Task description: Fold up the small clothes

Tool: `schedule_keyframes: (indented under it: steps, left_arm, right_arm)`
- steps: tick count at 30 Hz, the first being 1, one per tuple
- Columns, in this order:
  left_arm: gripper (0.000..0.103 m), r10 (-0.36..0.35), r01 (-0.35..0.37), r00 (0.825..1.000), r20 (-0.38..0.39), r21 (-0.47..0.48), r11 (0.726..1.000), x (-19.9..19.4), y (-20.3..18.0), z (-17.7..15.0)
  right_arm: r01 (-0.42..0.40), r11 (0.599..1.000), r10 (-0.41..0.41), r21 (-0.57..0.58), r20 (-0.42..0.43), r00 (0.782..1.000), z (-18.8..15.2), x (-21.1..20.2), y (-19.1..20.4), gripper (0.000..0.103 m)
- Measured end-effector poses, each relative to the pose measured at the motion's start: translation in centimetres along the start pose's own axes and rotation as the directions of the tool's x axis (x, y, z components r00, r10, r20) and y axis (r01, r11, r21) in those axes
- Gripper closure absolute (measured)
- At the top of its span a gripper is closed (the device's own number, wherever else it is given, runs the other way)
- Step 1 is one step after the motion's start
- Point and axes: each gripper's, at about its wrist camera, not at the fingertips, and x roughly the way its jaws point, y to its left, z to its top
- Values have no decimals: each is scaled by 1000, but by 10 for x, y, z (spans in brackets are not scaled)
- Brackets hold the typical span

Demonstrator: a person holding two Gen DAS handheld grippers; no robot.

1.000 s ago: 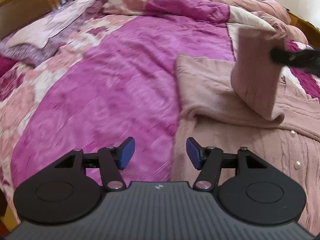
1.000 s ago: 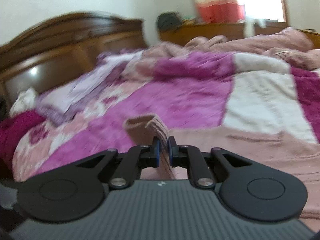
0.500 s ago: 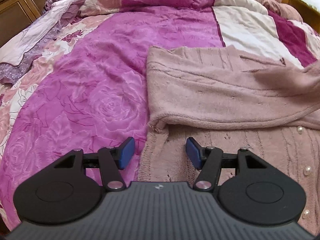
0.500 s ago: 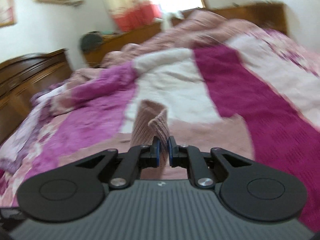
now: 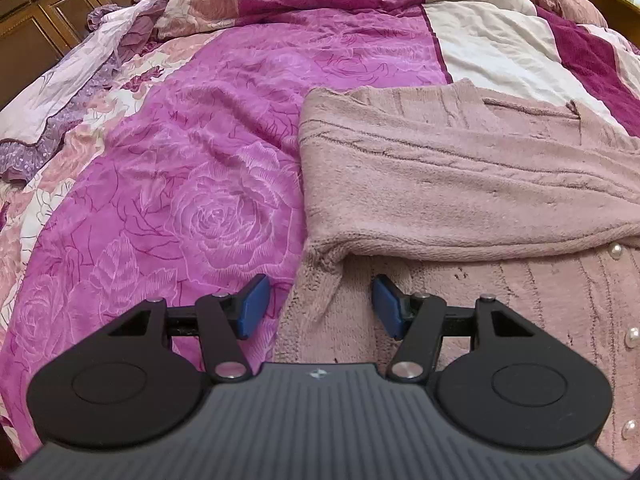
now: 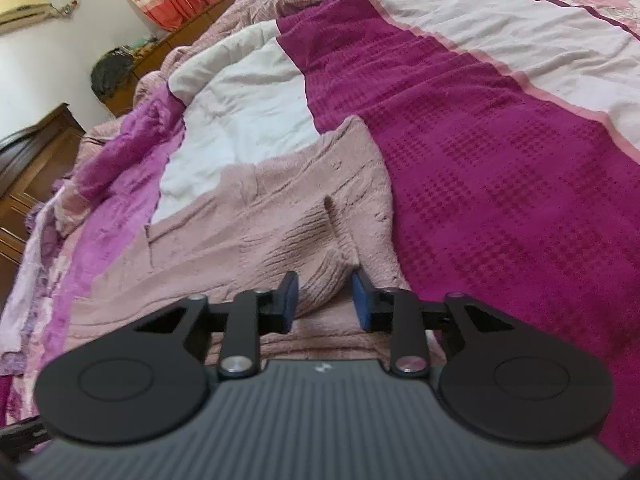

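Across the bedspread [image 6: 500, 184], cardigan cuff [image 6: 324, 276] lies between right claw [image 6: 324, 300], just opened.

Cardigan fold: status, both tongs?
Left tongs open, empty, over the cardigan edge. Right tongs just opening, sleeve cuff loose between the pads. Sleeve folded across the body. Nothing in the way on the bedspread.

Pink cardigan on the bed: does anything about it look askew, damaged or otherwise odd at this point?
Nothing looks damaged. The pink cardigan lies flat on the bedspread with one sleeve folded across its body. The sleeve's cuff is a little rumpled between the right gripper pads, which have just been opening.
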Motion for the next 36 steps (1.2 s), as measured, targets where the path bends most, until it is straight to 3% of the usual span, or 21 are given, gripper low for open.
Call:
schedule_keyframes:
  steps: [4, 9, 12, 14, 15, 16, 17, 19, 24, 28, 31, 35, 36]
  left_arm:
    - [38, 4, -4, 1000, 2, 1, 1000, 1, -1, 0]
    - [37, 12, -12, 1000, 7, -3, 1000, 1, -2, -1]
    - [37, 17, -17, 1000, 8, 0, 1000, 2, -2, -1]
    - [37, 19, -19, 1000, 7, -1, 1000, 2, -3, 0]
    - [37, 19, -19, 1000, 7, -3, 1000, 2, -2, 0]
    - [37, 19, -19, 1000, 7, -2, 1000, 2, -2, 0]
    - [37, 19, -19, 1000, 9, -2, 1000, 2, -2, -1]
    - [37, 19, -19, 1000, 12, 1, 1000, 2, -3, -1]
    - [32, 35, -35, 999, 29, 1, 999, 4, -4, -4]
    - [29, 47, -47, 998, 38, -2, 999, 6, -4, -6]
    - [29, 45, -45, 998, 37, -2, 999, 5, -3, -6]
    - [29, 48, -48, 998, 45, 1, 999, 5, -5, -6]
    - [28, 50, -51, 997, 51, 5, 999, 6, -6, -7]
  right_arm:
    - [-14, 999, 16, -38, 60, 998, 10, -17, 5, 40]
    - [-20, 992, 30, -125, 80, 996, 23, -5, 15, 40]
    - [41, 977, -27, -207, 70, 997, 26, 18, 23, 40]
    - [59, 970, -52, -235, 34, 998, 26, 33, 24, 42]
    - [47, 970, -47, -237, 7, 999, 25, 37, 23, 56]
    - [22, 971, -27, -236, -18, 999, 25, 40, 23, 87]
    - [4, 973, -11, -232, -28, 1000, 25, 39, 24, 92]
    - [-23, 971, 23, -237, -3, 1000, 27, 31, 27, 92]
    - [57, 962, -31, -266, 101, 994, 35, 20, 30, 92]
    - [112, 949, -109, -295, 27, 994, 30, 48, 26, 89]
    - [125, 945, -120, -303, 35, 992, 25, 51, 24, 88]
    - [123, 964, -117, -237, 38, 992, 28, 33, 26, 71]
    - [117, 969, -112, -218, 36, 993, 28, 29, 26, 71]
